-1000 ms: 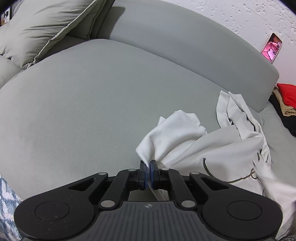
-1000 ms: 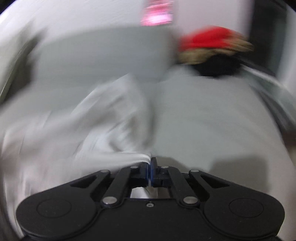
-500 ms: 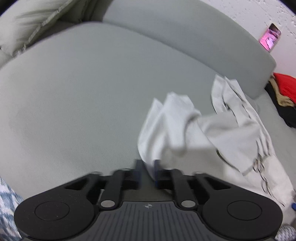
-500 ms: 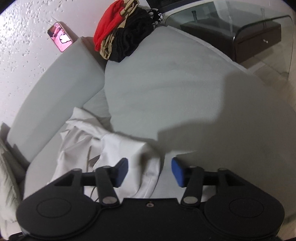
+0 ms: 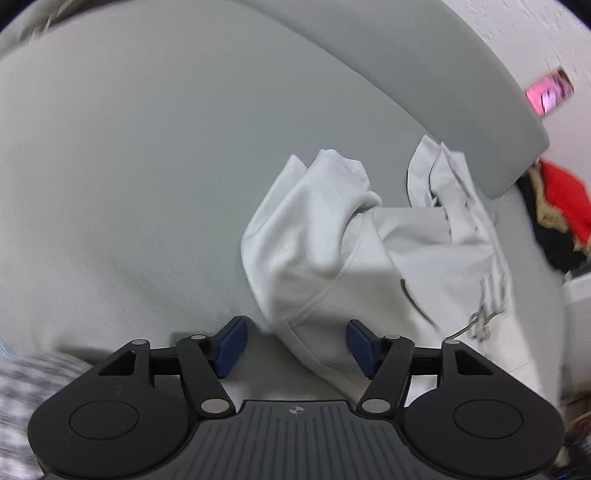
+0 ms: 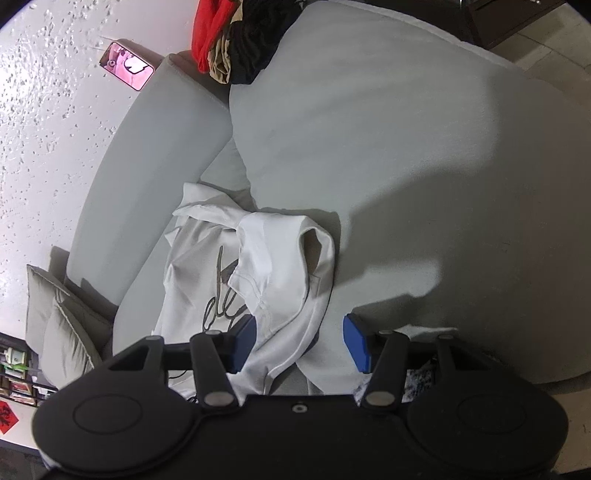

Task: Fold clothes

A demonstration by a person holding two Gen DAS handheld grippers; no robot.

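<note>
Item 1, left gripper (image 5: 296,345): I have its jaws spread wide, nothing between the blue pads (image 5: 231,345). It hangs over the near edge of the sofa (image 5: 129,166), with cloth showing in the gap but touching neither pad.

Item 2, right gripper (image 6: 300,341): I have it wide too, holding nothing. A fold of cloth lies below the gap; whether the left pad (image 6: 243,341) touches it I cannot tell.

Item 3, shirt (image 5: 351,251): white, crumpled, lying loose on the sofa seat near the seam between two cushions. In the left view one bunched sleeve or corner stands up at the heap's left side, and the rest spreads toward the backrest (image 5: 424,85). In the right view the shirt (image 6: 266,266) shows grey script lettering on its front, partly covered by a folded-over flap. Its far end reaches up against the backrest.

Item 4, sofa: grey, curved backrest, wide seat cushions. The right view shows a broad shadow on the cushion to the right of the shirt.

Item 5, clothes pile (image 6: 236,33): red, tan and black pieces, heaped at the far end of the sofa, well apart from the shirt.

Item 6, phone (image 6: 126,65): pink screen, propped against the white wall (image 6: 44,110) above the backrest.

Item 7, pillow (image 6: 62,325): grey, at the sofa's left end in the right view.
</note>
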